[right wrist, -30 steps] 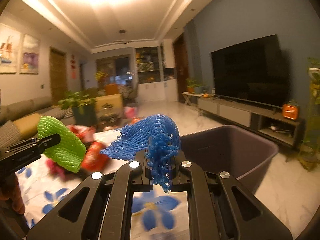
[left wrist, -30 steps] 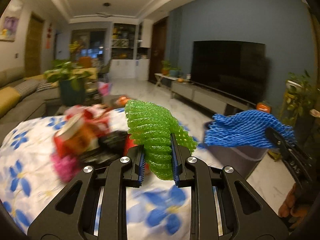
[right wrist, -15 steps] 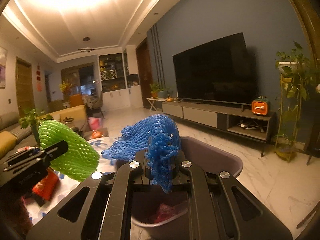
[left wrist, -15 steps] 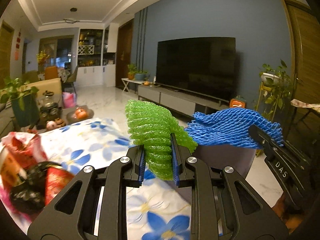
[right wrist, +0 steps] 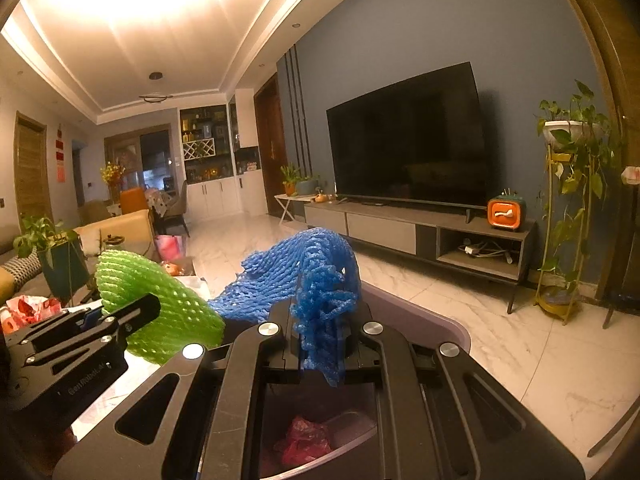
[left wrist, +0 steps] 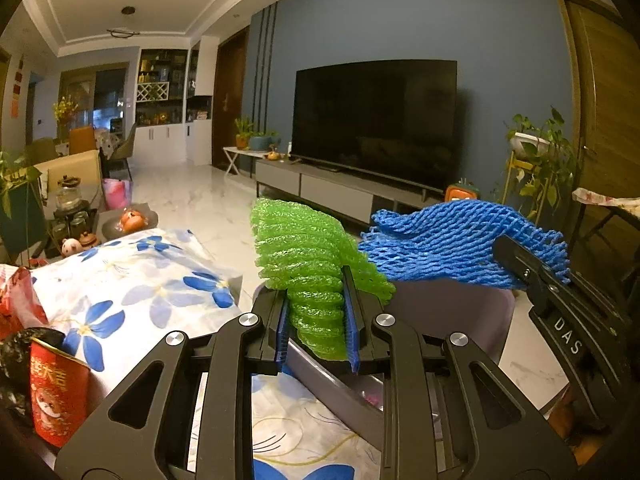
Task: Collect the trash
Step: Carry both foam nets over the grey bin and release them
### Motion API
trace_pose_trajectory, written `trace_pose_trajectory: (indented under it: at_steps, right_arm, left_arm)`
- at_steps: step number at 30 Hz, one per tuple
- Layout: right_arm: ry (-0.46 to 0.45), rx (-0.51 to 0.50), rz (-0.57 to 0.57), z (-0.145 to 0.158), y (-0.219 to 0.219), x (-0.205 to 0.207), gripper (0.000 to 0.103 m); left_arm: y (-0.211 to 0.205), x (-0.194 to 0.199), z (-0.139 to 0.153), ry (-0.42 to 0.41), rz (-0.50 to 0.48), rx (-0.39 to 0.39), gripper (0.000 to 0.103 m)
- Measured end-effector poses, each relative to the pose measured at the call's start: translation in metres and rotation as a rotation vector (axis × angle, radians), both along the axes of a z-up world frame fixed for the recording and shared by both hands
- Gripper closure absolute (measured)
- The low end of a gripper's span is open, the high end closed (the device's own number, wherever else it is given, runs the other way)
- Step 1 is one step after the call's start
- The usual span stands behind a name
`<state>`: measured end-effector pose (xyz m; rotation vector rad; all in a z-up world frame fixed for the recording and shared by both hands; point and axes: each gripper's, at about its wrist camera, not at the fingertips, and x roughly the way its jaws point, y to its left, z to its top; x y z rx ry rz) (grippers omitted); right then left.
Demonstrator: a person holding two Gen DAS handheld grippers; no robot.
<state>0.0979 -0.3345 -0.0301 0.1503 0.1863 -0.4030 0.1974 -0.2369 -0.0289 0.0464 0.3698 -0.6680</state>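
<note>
Green net and blue net, both with mesh weave. White cloth has blue flowers. Bin is purple-grey.

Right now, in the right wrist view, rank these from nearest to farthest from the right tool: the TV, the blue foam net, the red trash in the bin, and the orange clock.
1. blue foam net: clamped in the right tool.
2. red trash: below, inside the bin.
3. orange clock: right, on the TV stand.
4. TV: on the wall behind.

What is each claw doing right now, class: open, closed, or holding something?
Left claw: closed on the green foam fruit net.
Right claw: closed on the blue foam fruit net.
</note>
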Motion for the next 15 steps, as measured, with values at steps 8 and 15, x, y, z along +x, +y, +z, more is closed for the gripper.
trace_pose_trajectory:
  at_steps: [8, 15]
  right_arm:
    - [0.026, 0.018, 0.014, -0.002, -0.005, 0.01, 0.091]
    - [0.036, 0.02, 0.028, -0.003, -0.003, 0.014, 0.091]
  left_arm:
    - [-0.007, 0.009, -0.007, 0.026, -0.014, 0.002, 0.081]
    - [-0.011, 0.01, -0.011, 0.039, -0.023, -0.004, 0.08]
